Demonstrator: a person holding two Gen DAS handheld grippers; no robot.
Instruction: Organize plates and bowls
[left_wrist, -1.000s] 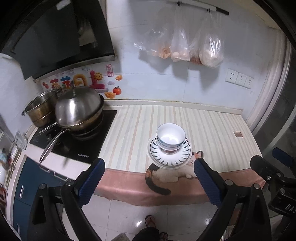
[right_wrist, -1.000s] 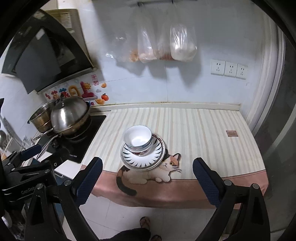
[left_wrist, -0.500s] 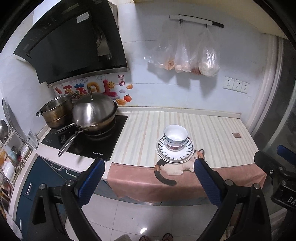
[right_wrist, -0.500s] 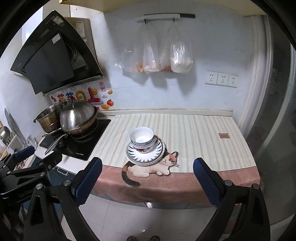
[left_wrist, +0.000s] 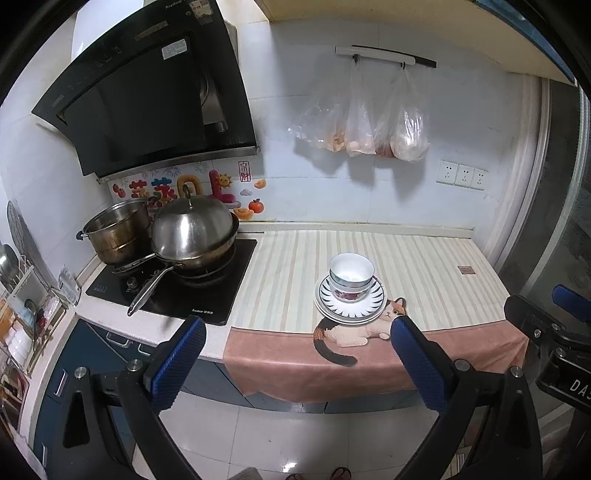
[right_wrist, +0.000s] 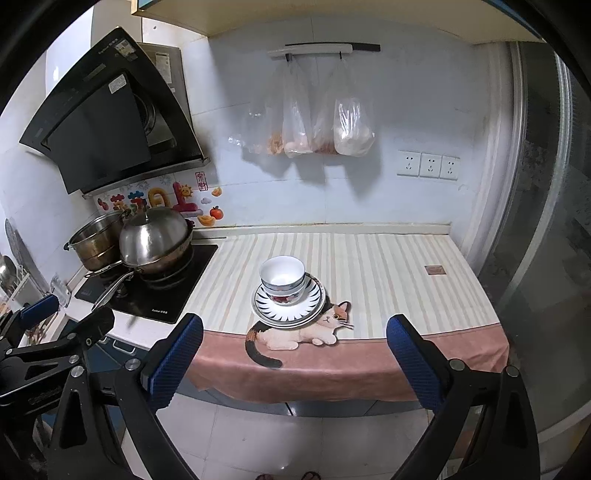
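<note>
1. Both jaws gape empty: your left gripper (left_wrist: 295, 347) and right gripper (right_wrist: 295, 343) hang off the counter.
2. Bowls (left_wrist: 351, 275) sit nested on stacked plates (left_wrist: 349, 308) near the cloth's (right_wrist: 369, 269) front edge.
3. Stacking looks finished; next, only check alignment.

- Right gripper (right_wrist: 293, 350) hangs wide open, well back from the counter.
- Stacked bowls (right_wrist: 282, 278) sit on striped plates (right_wrist: 310, 308) atop a cat-print cloth (right_wrist: 369, 266).
</note>
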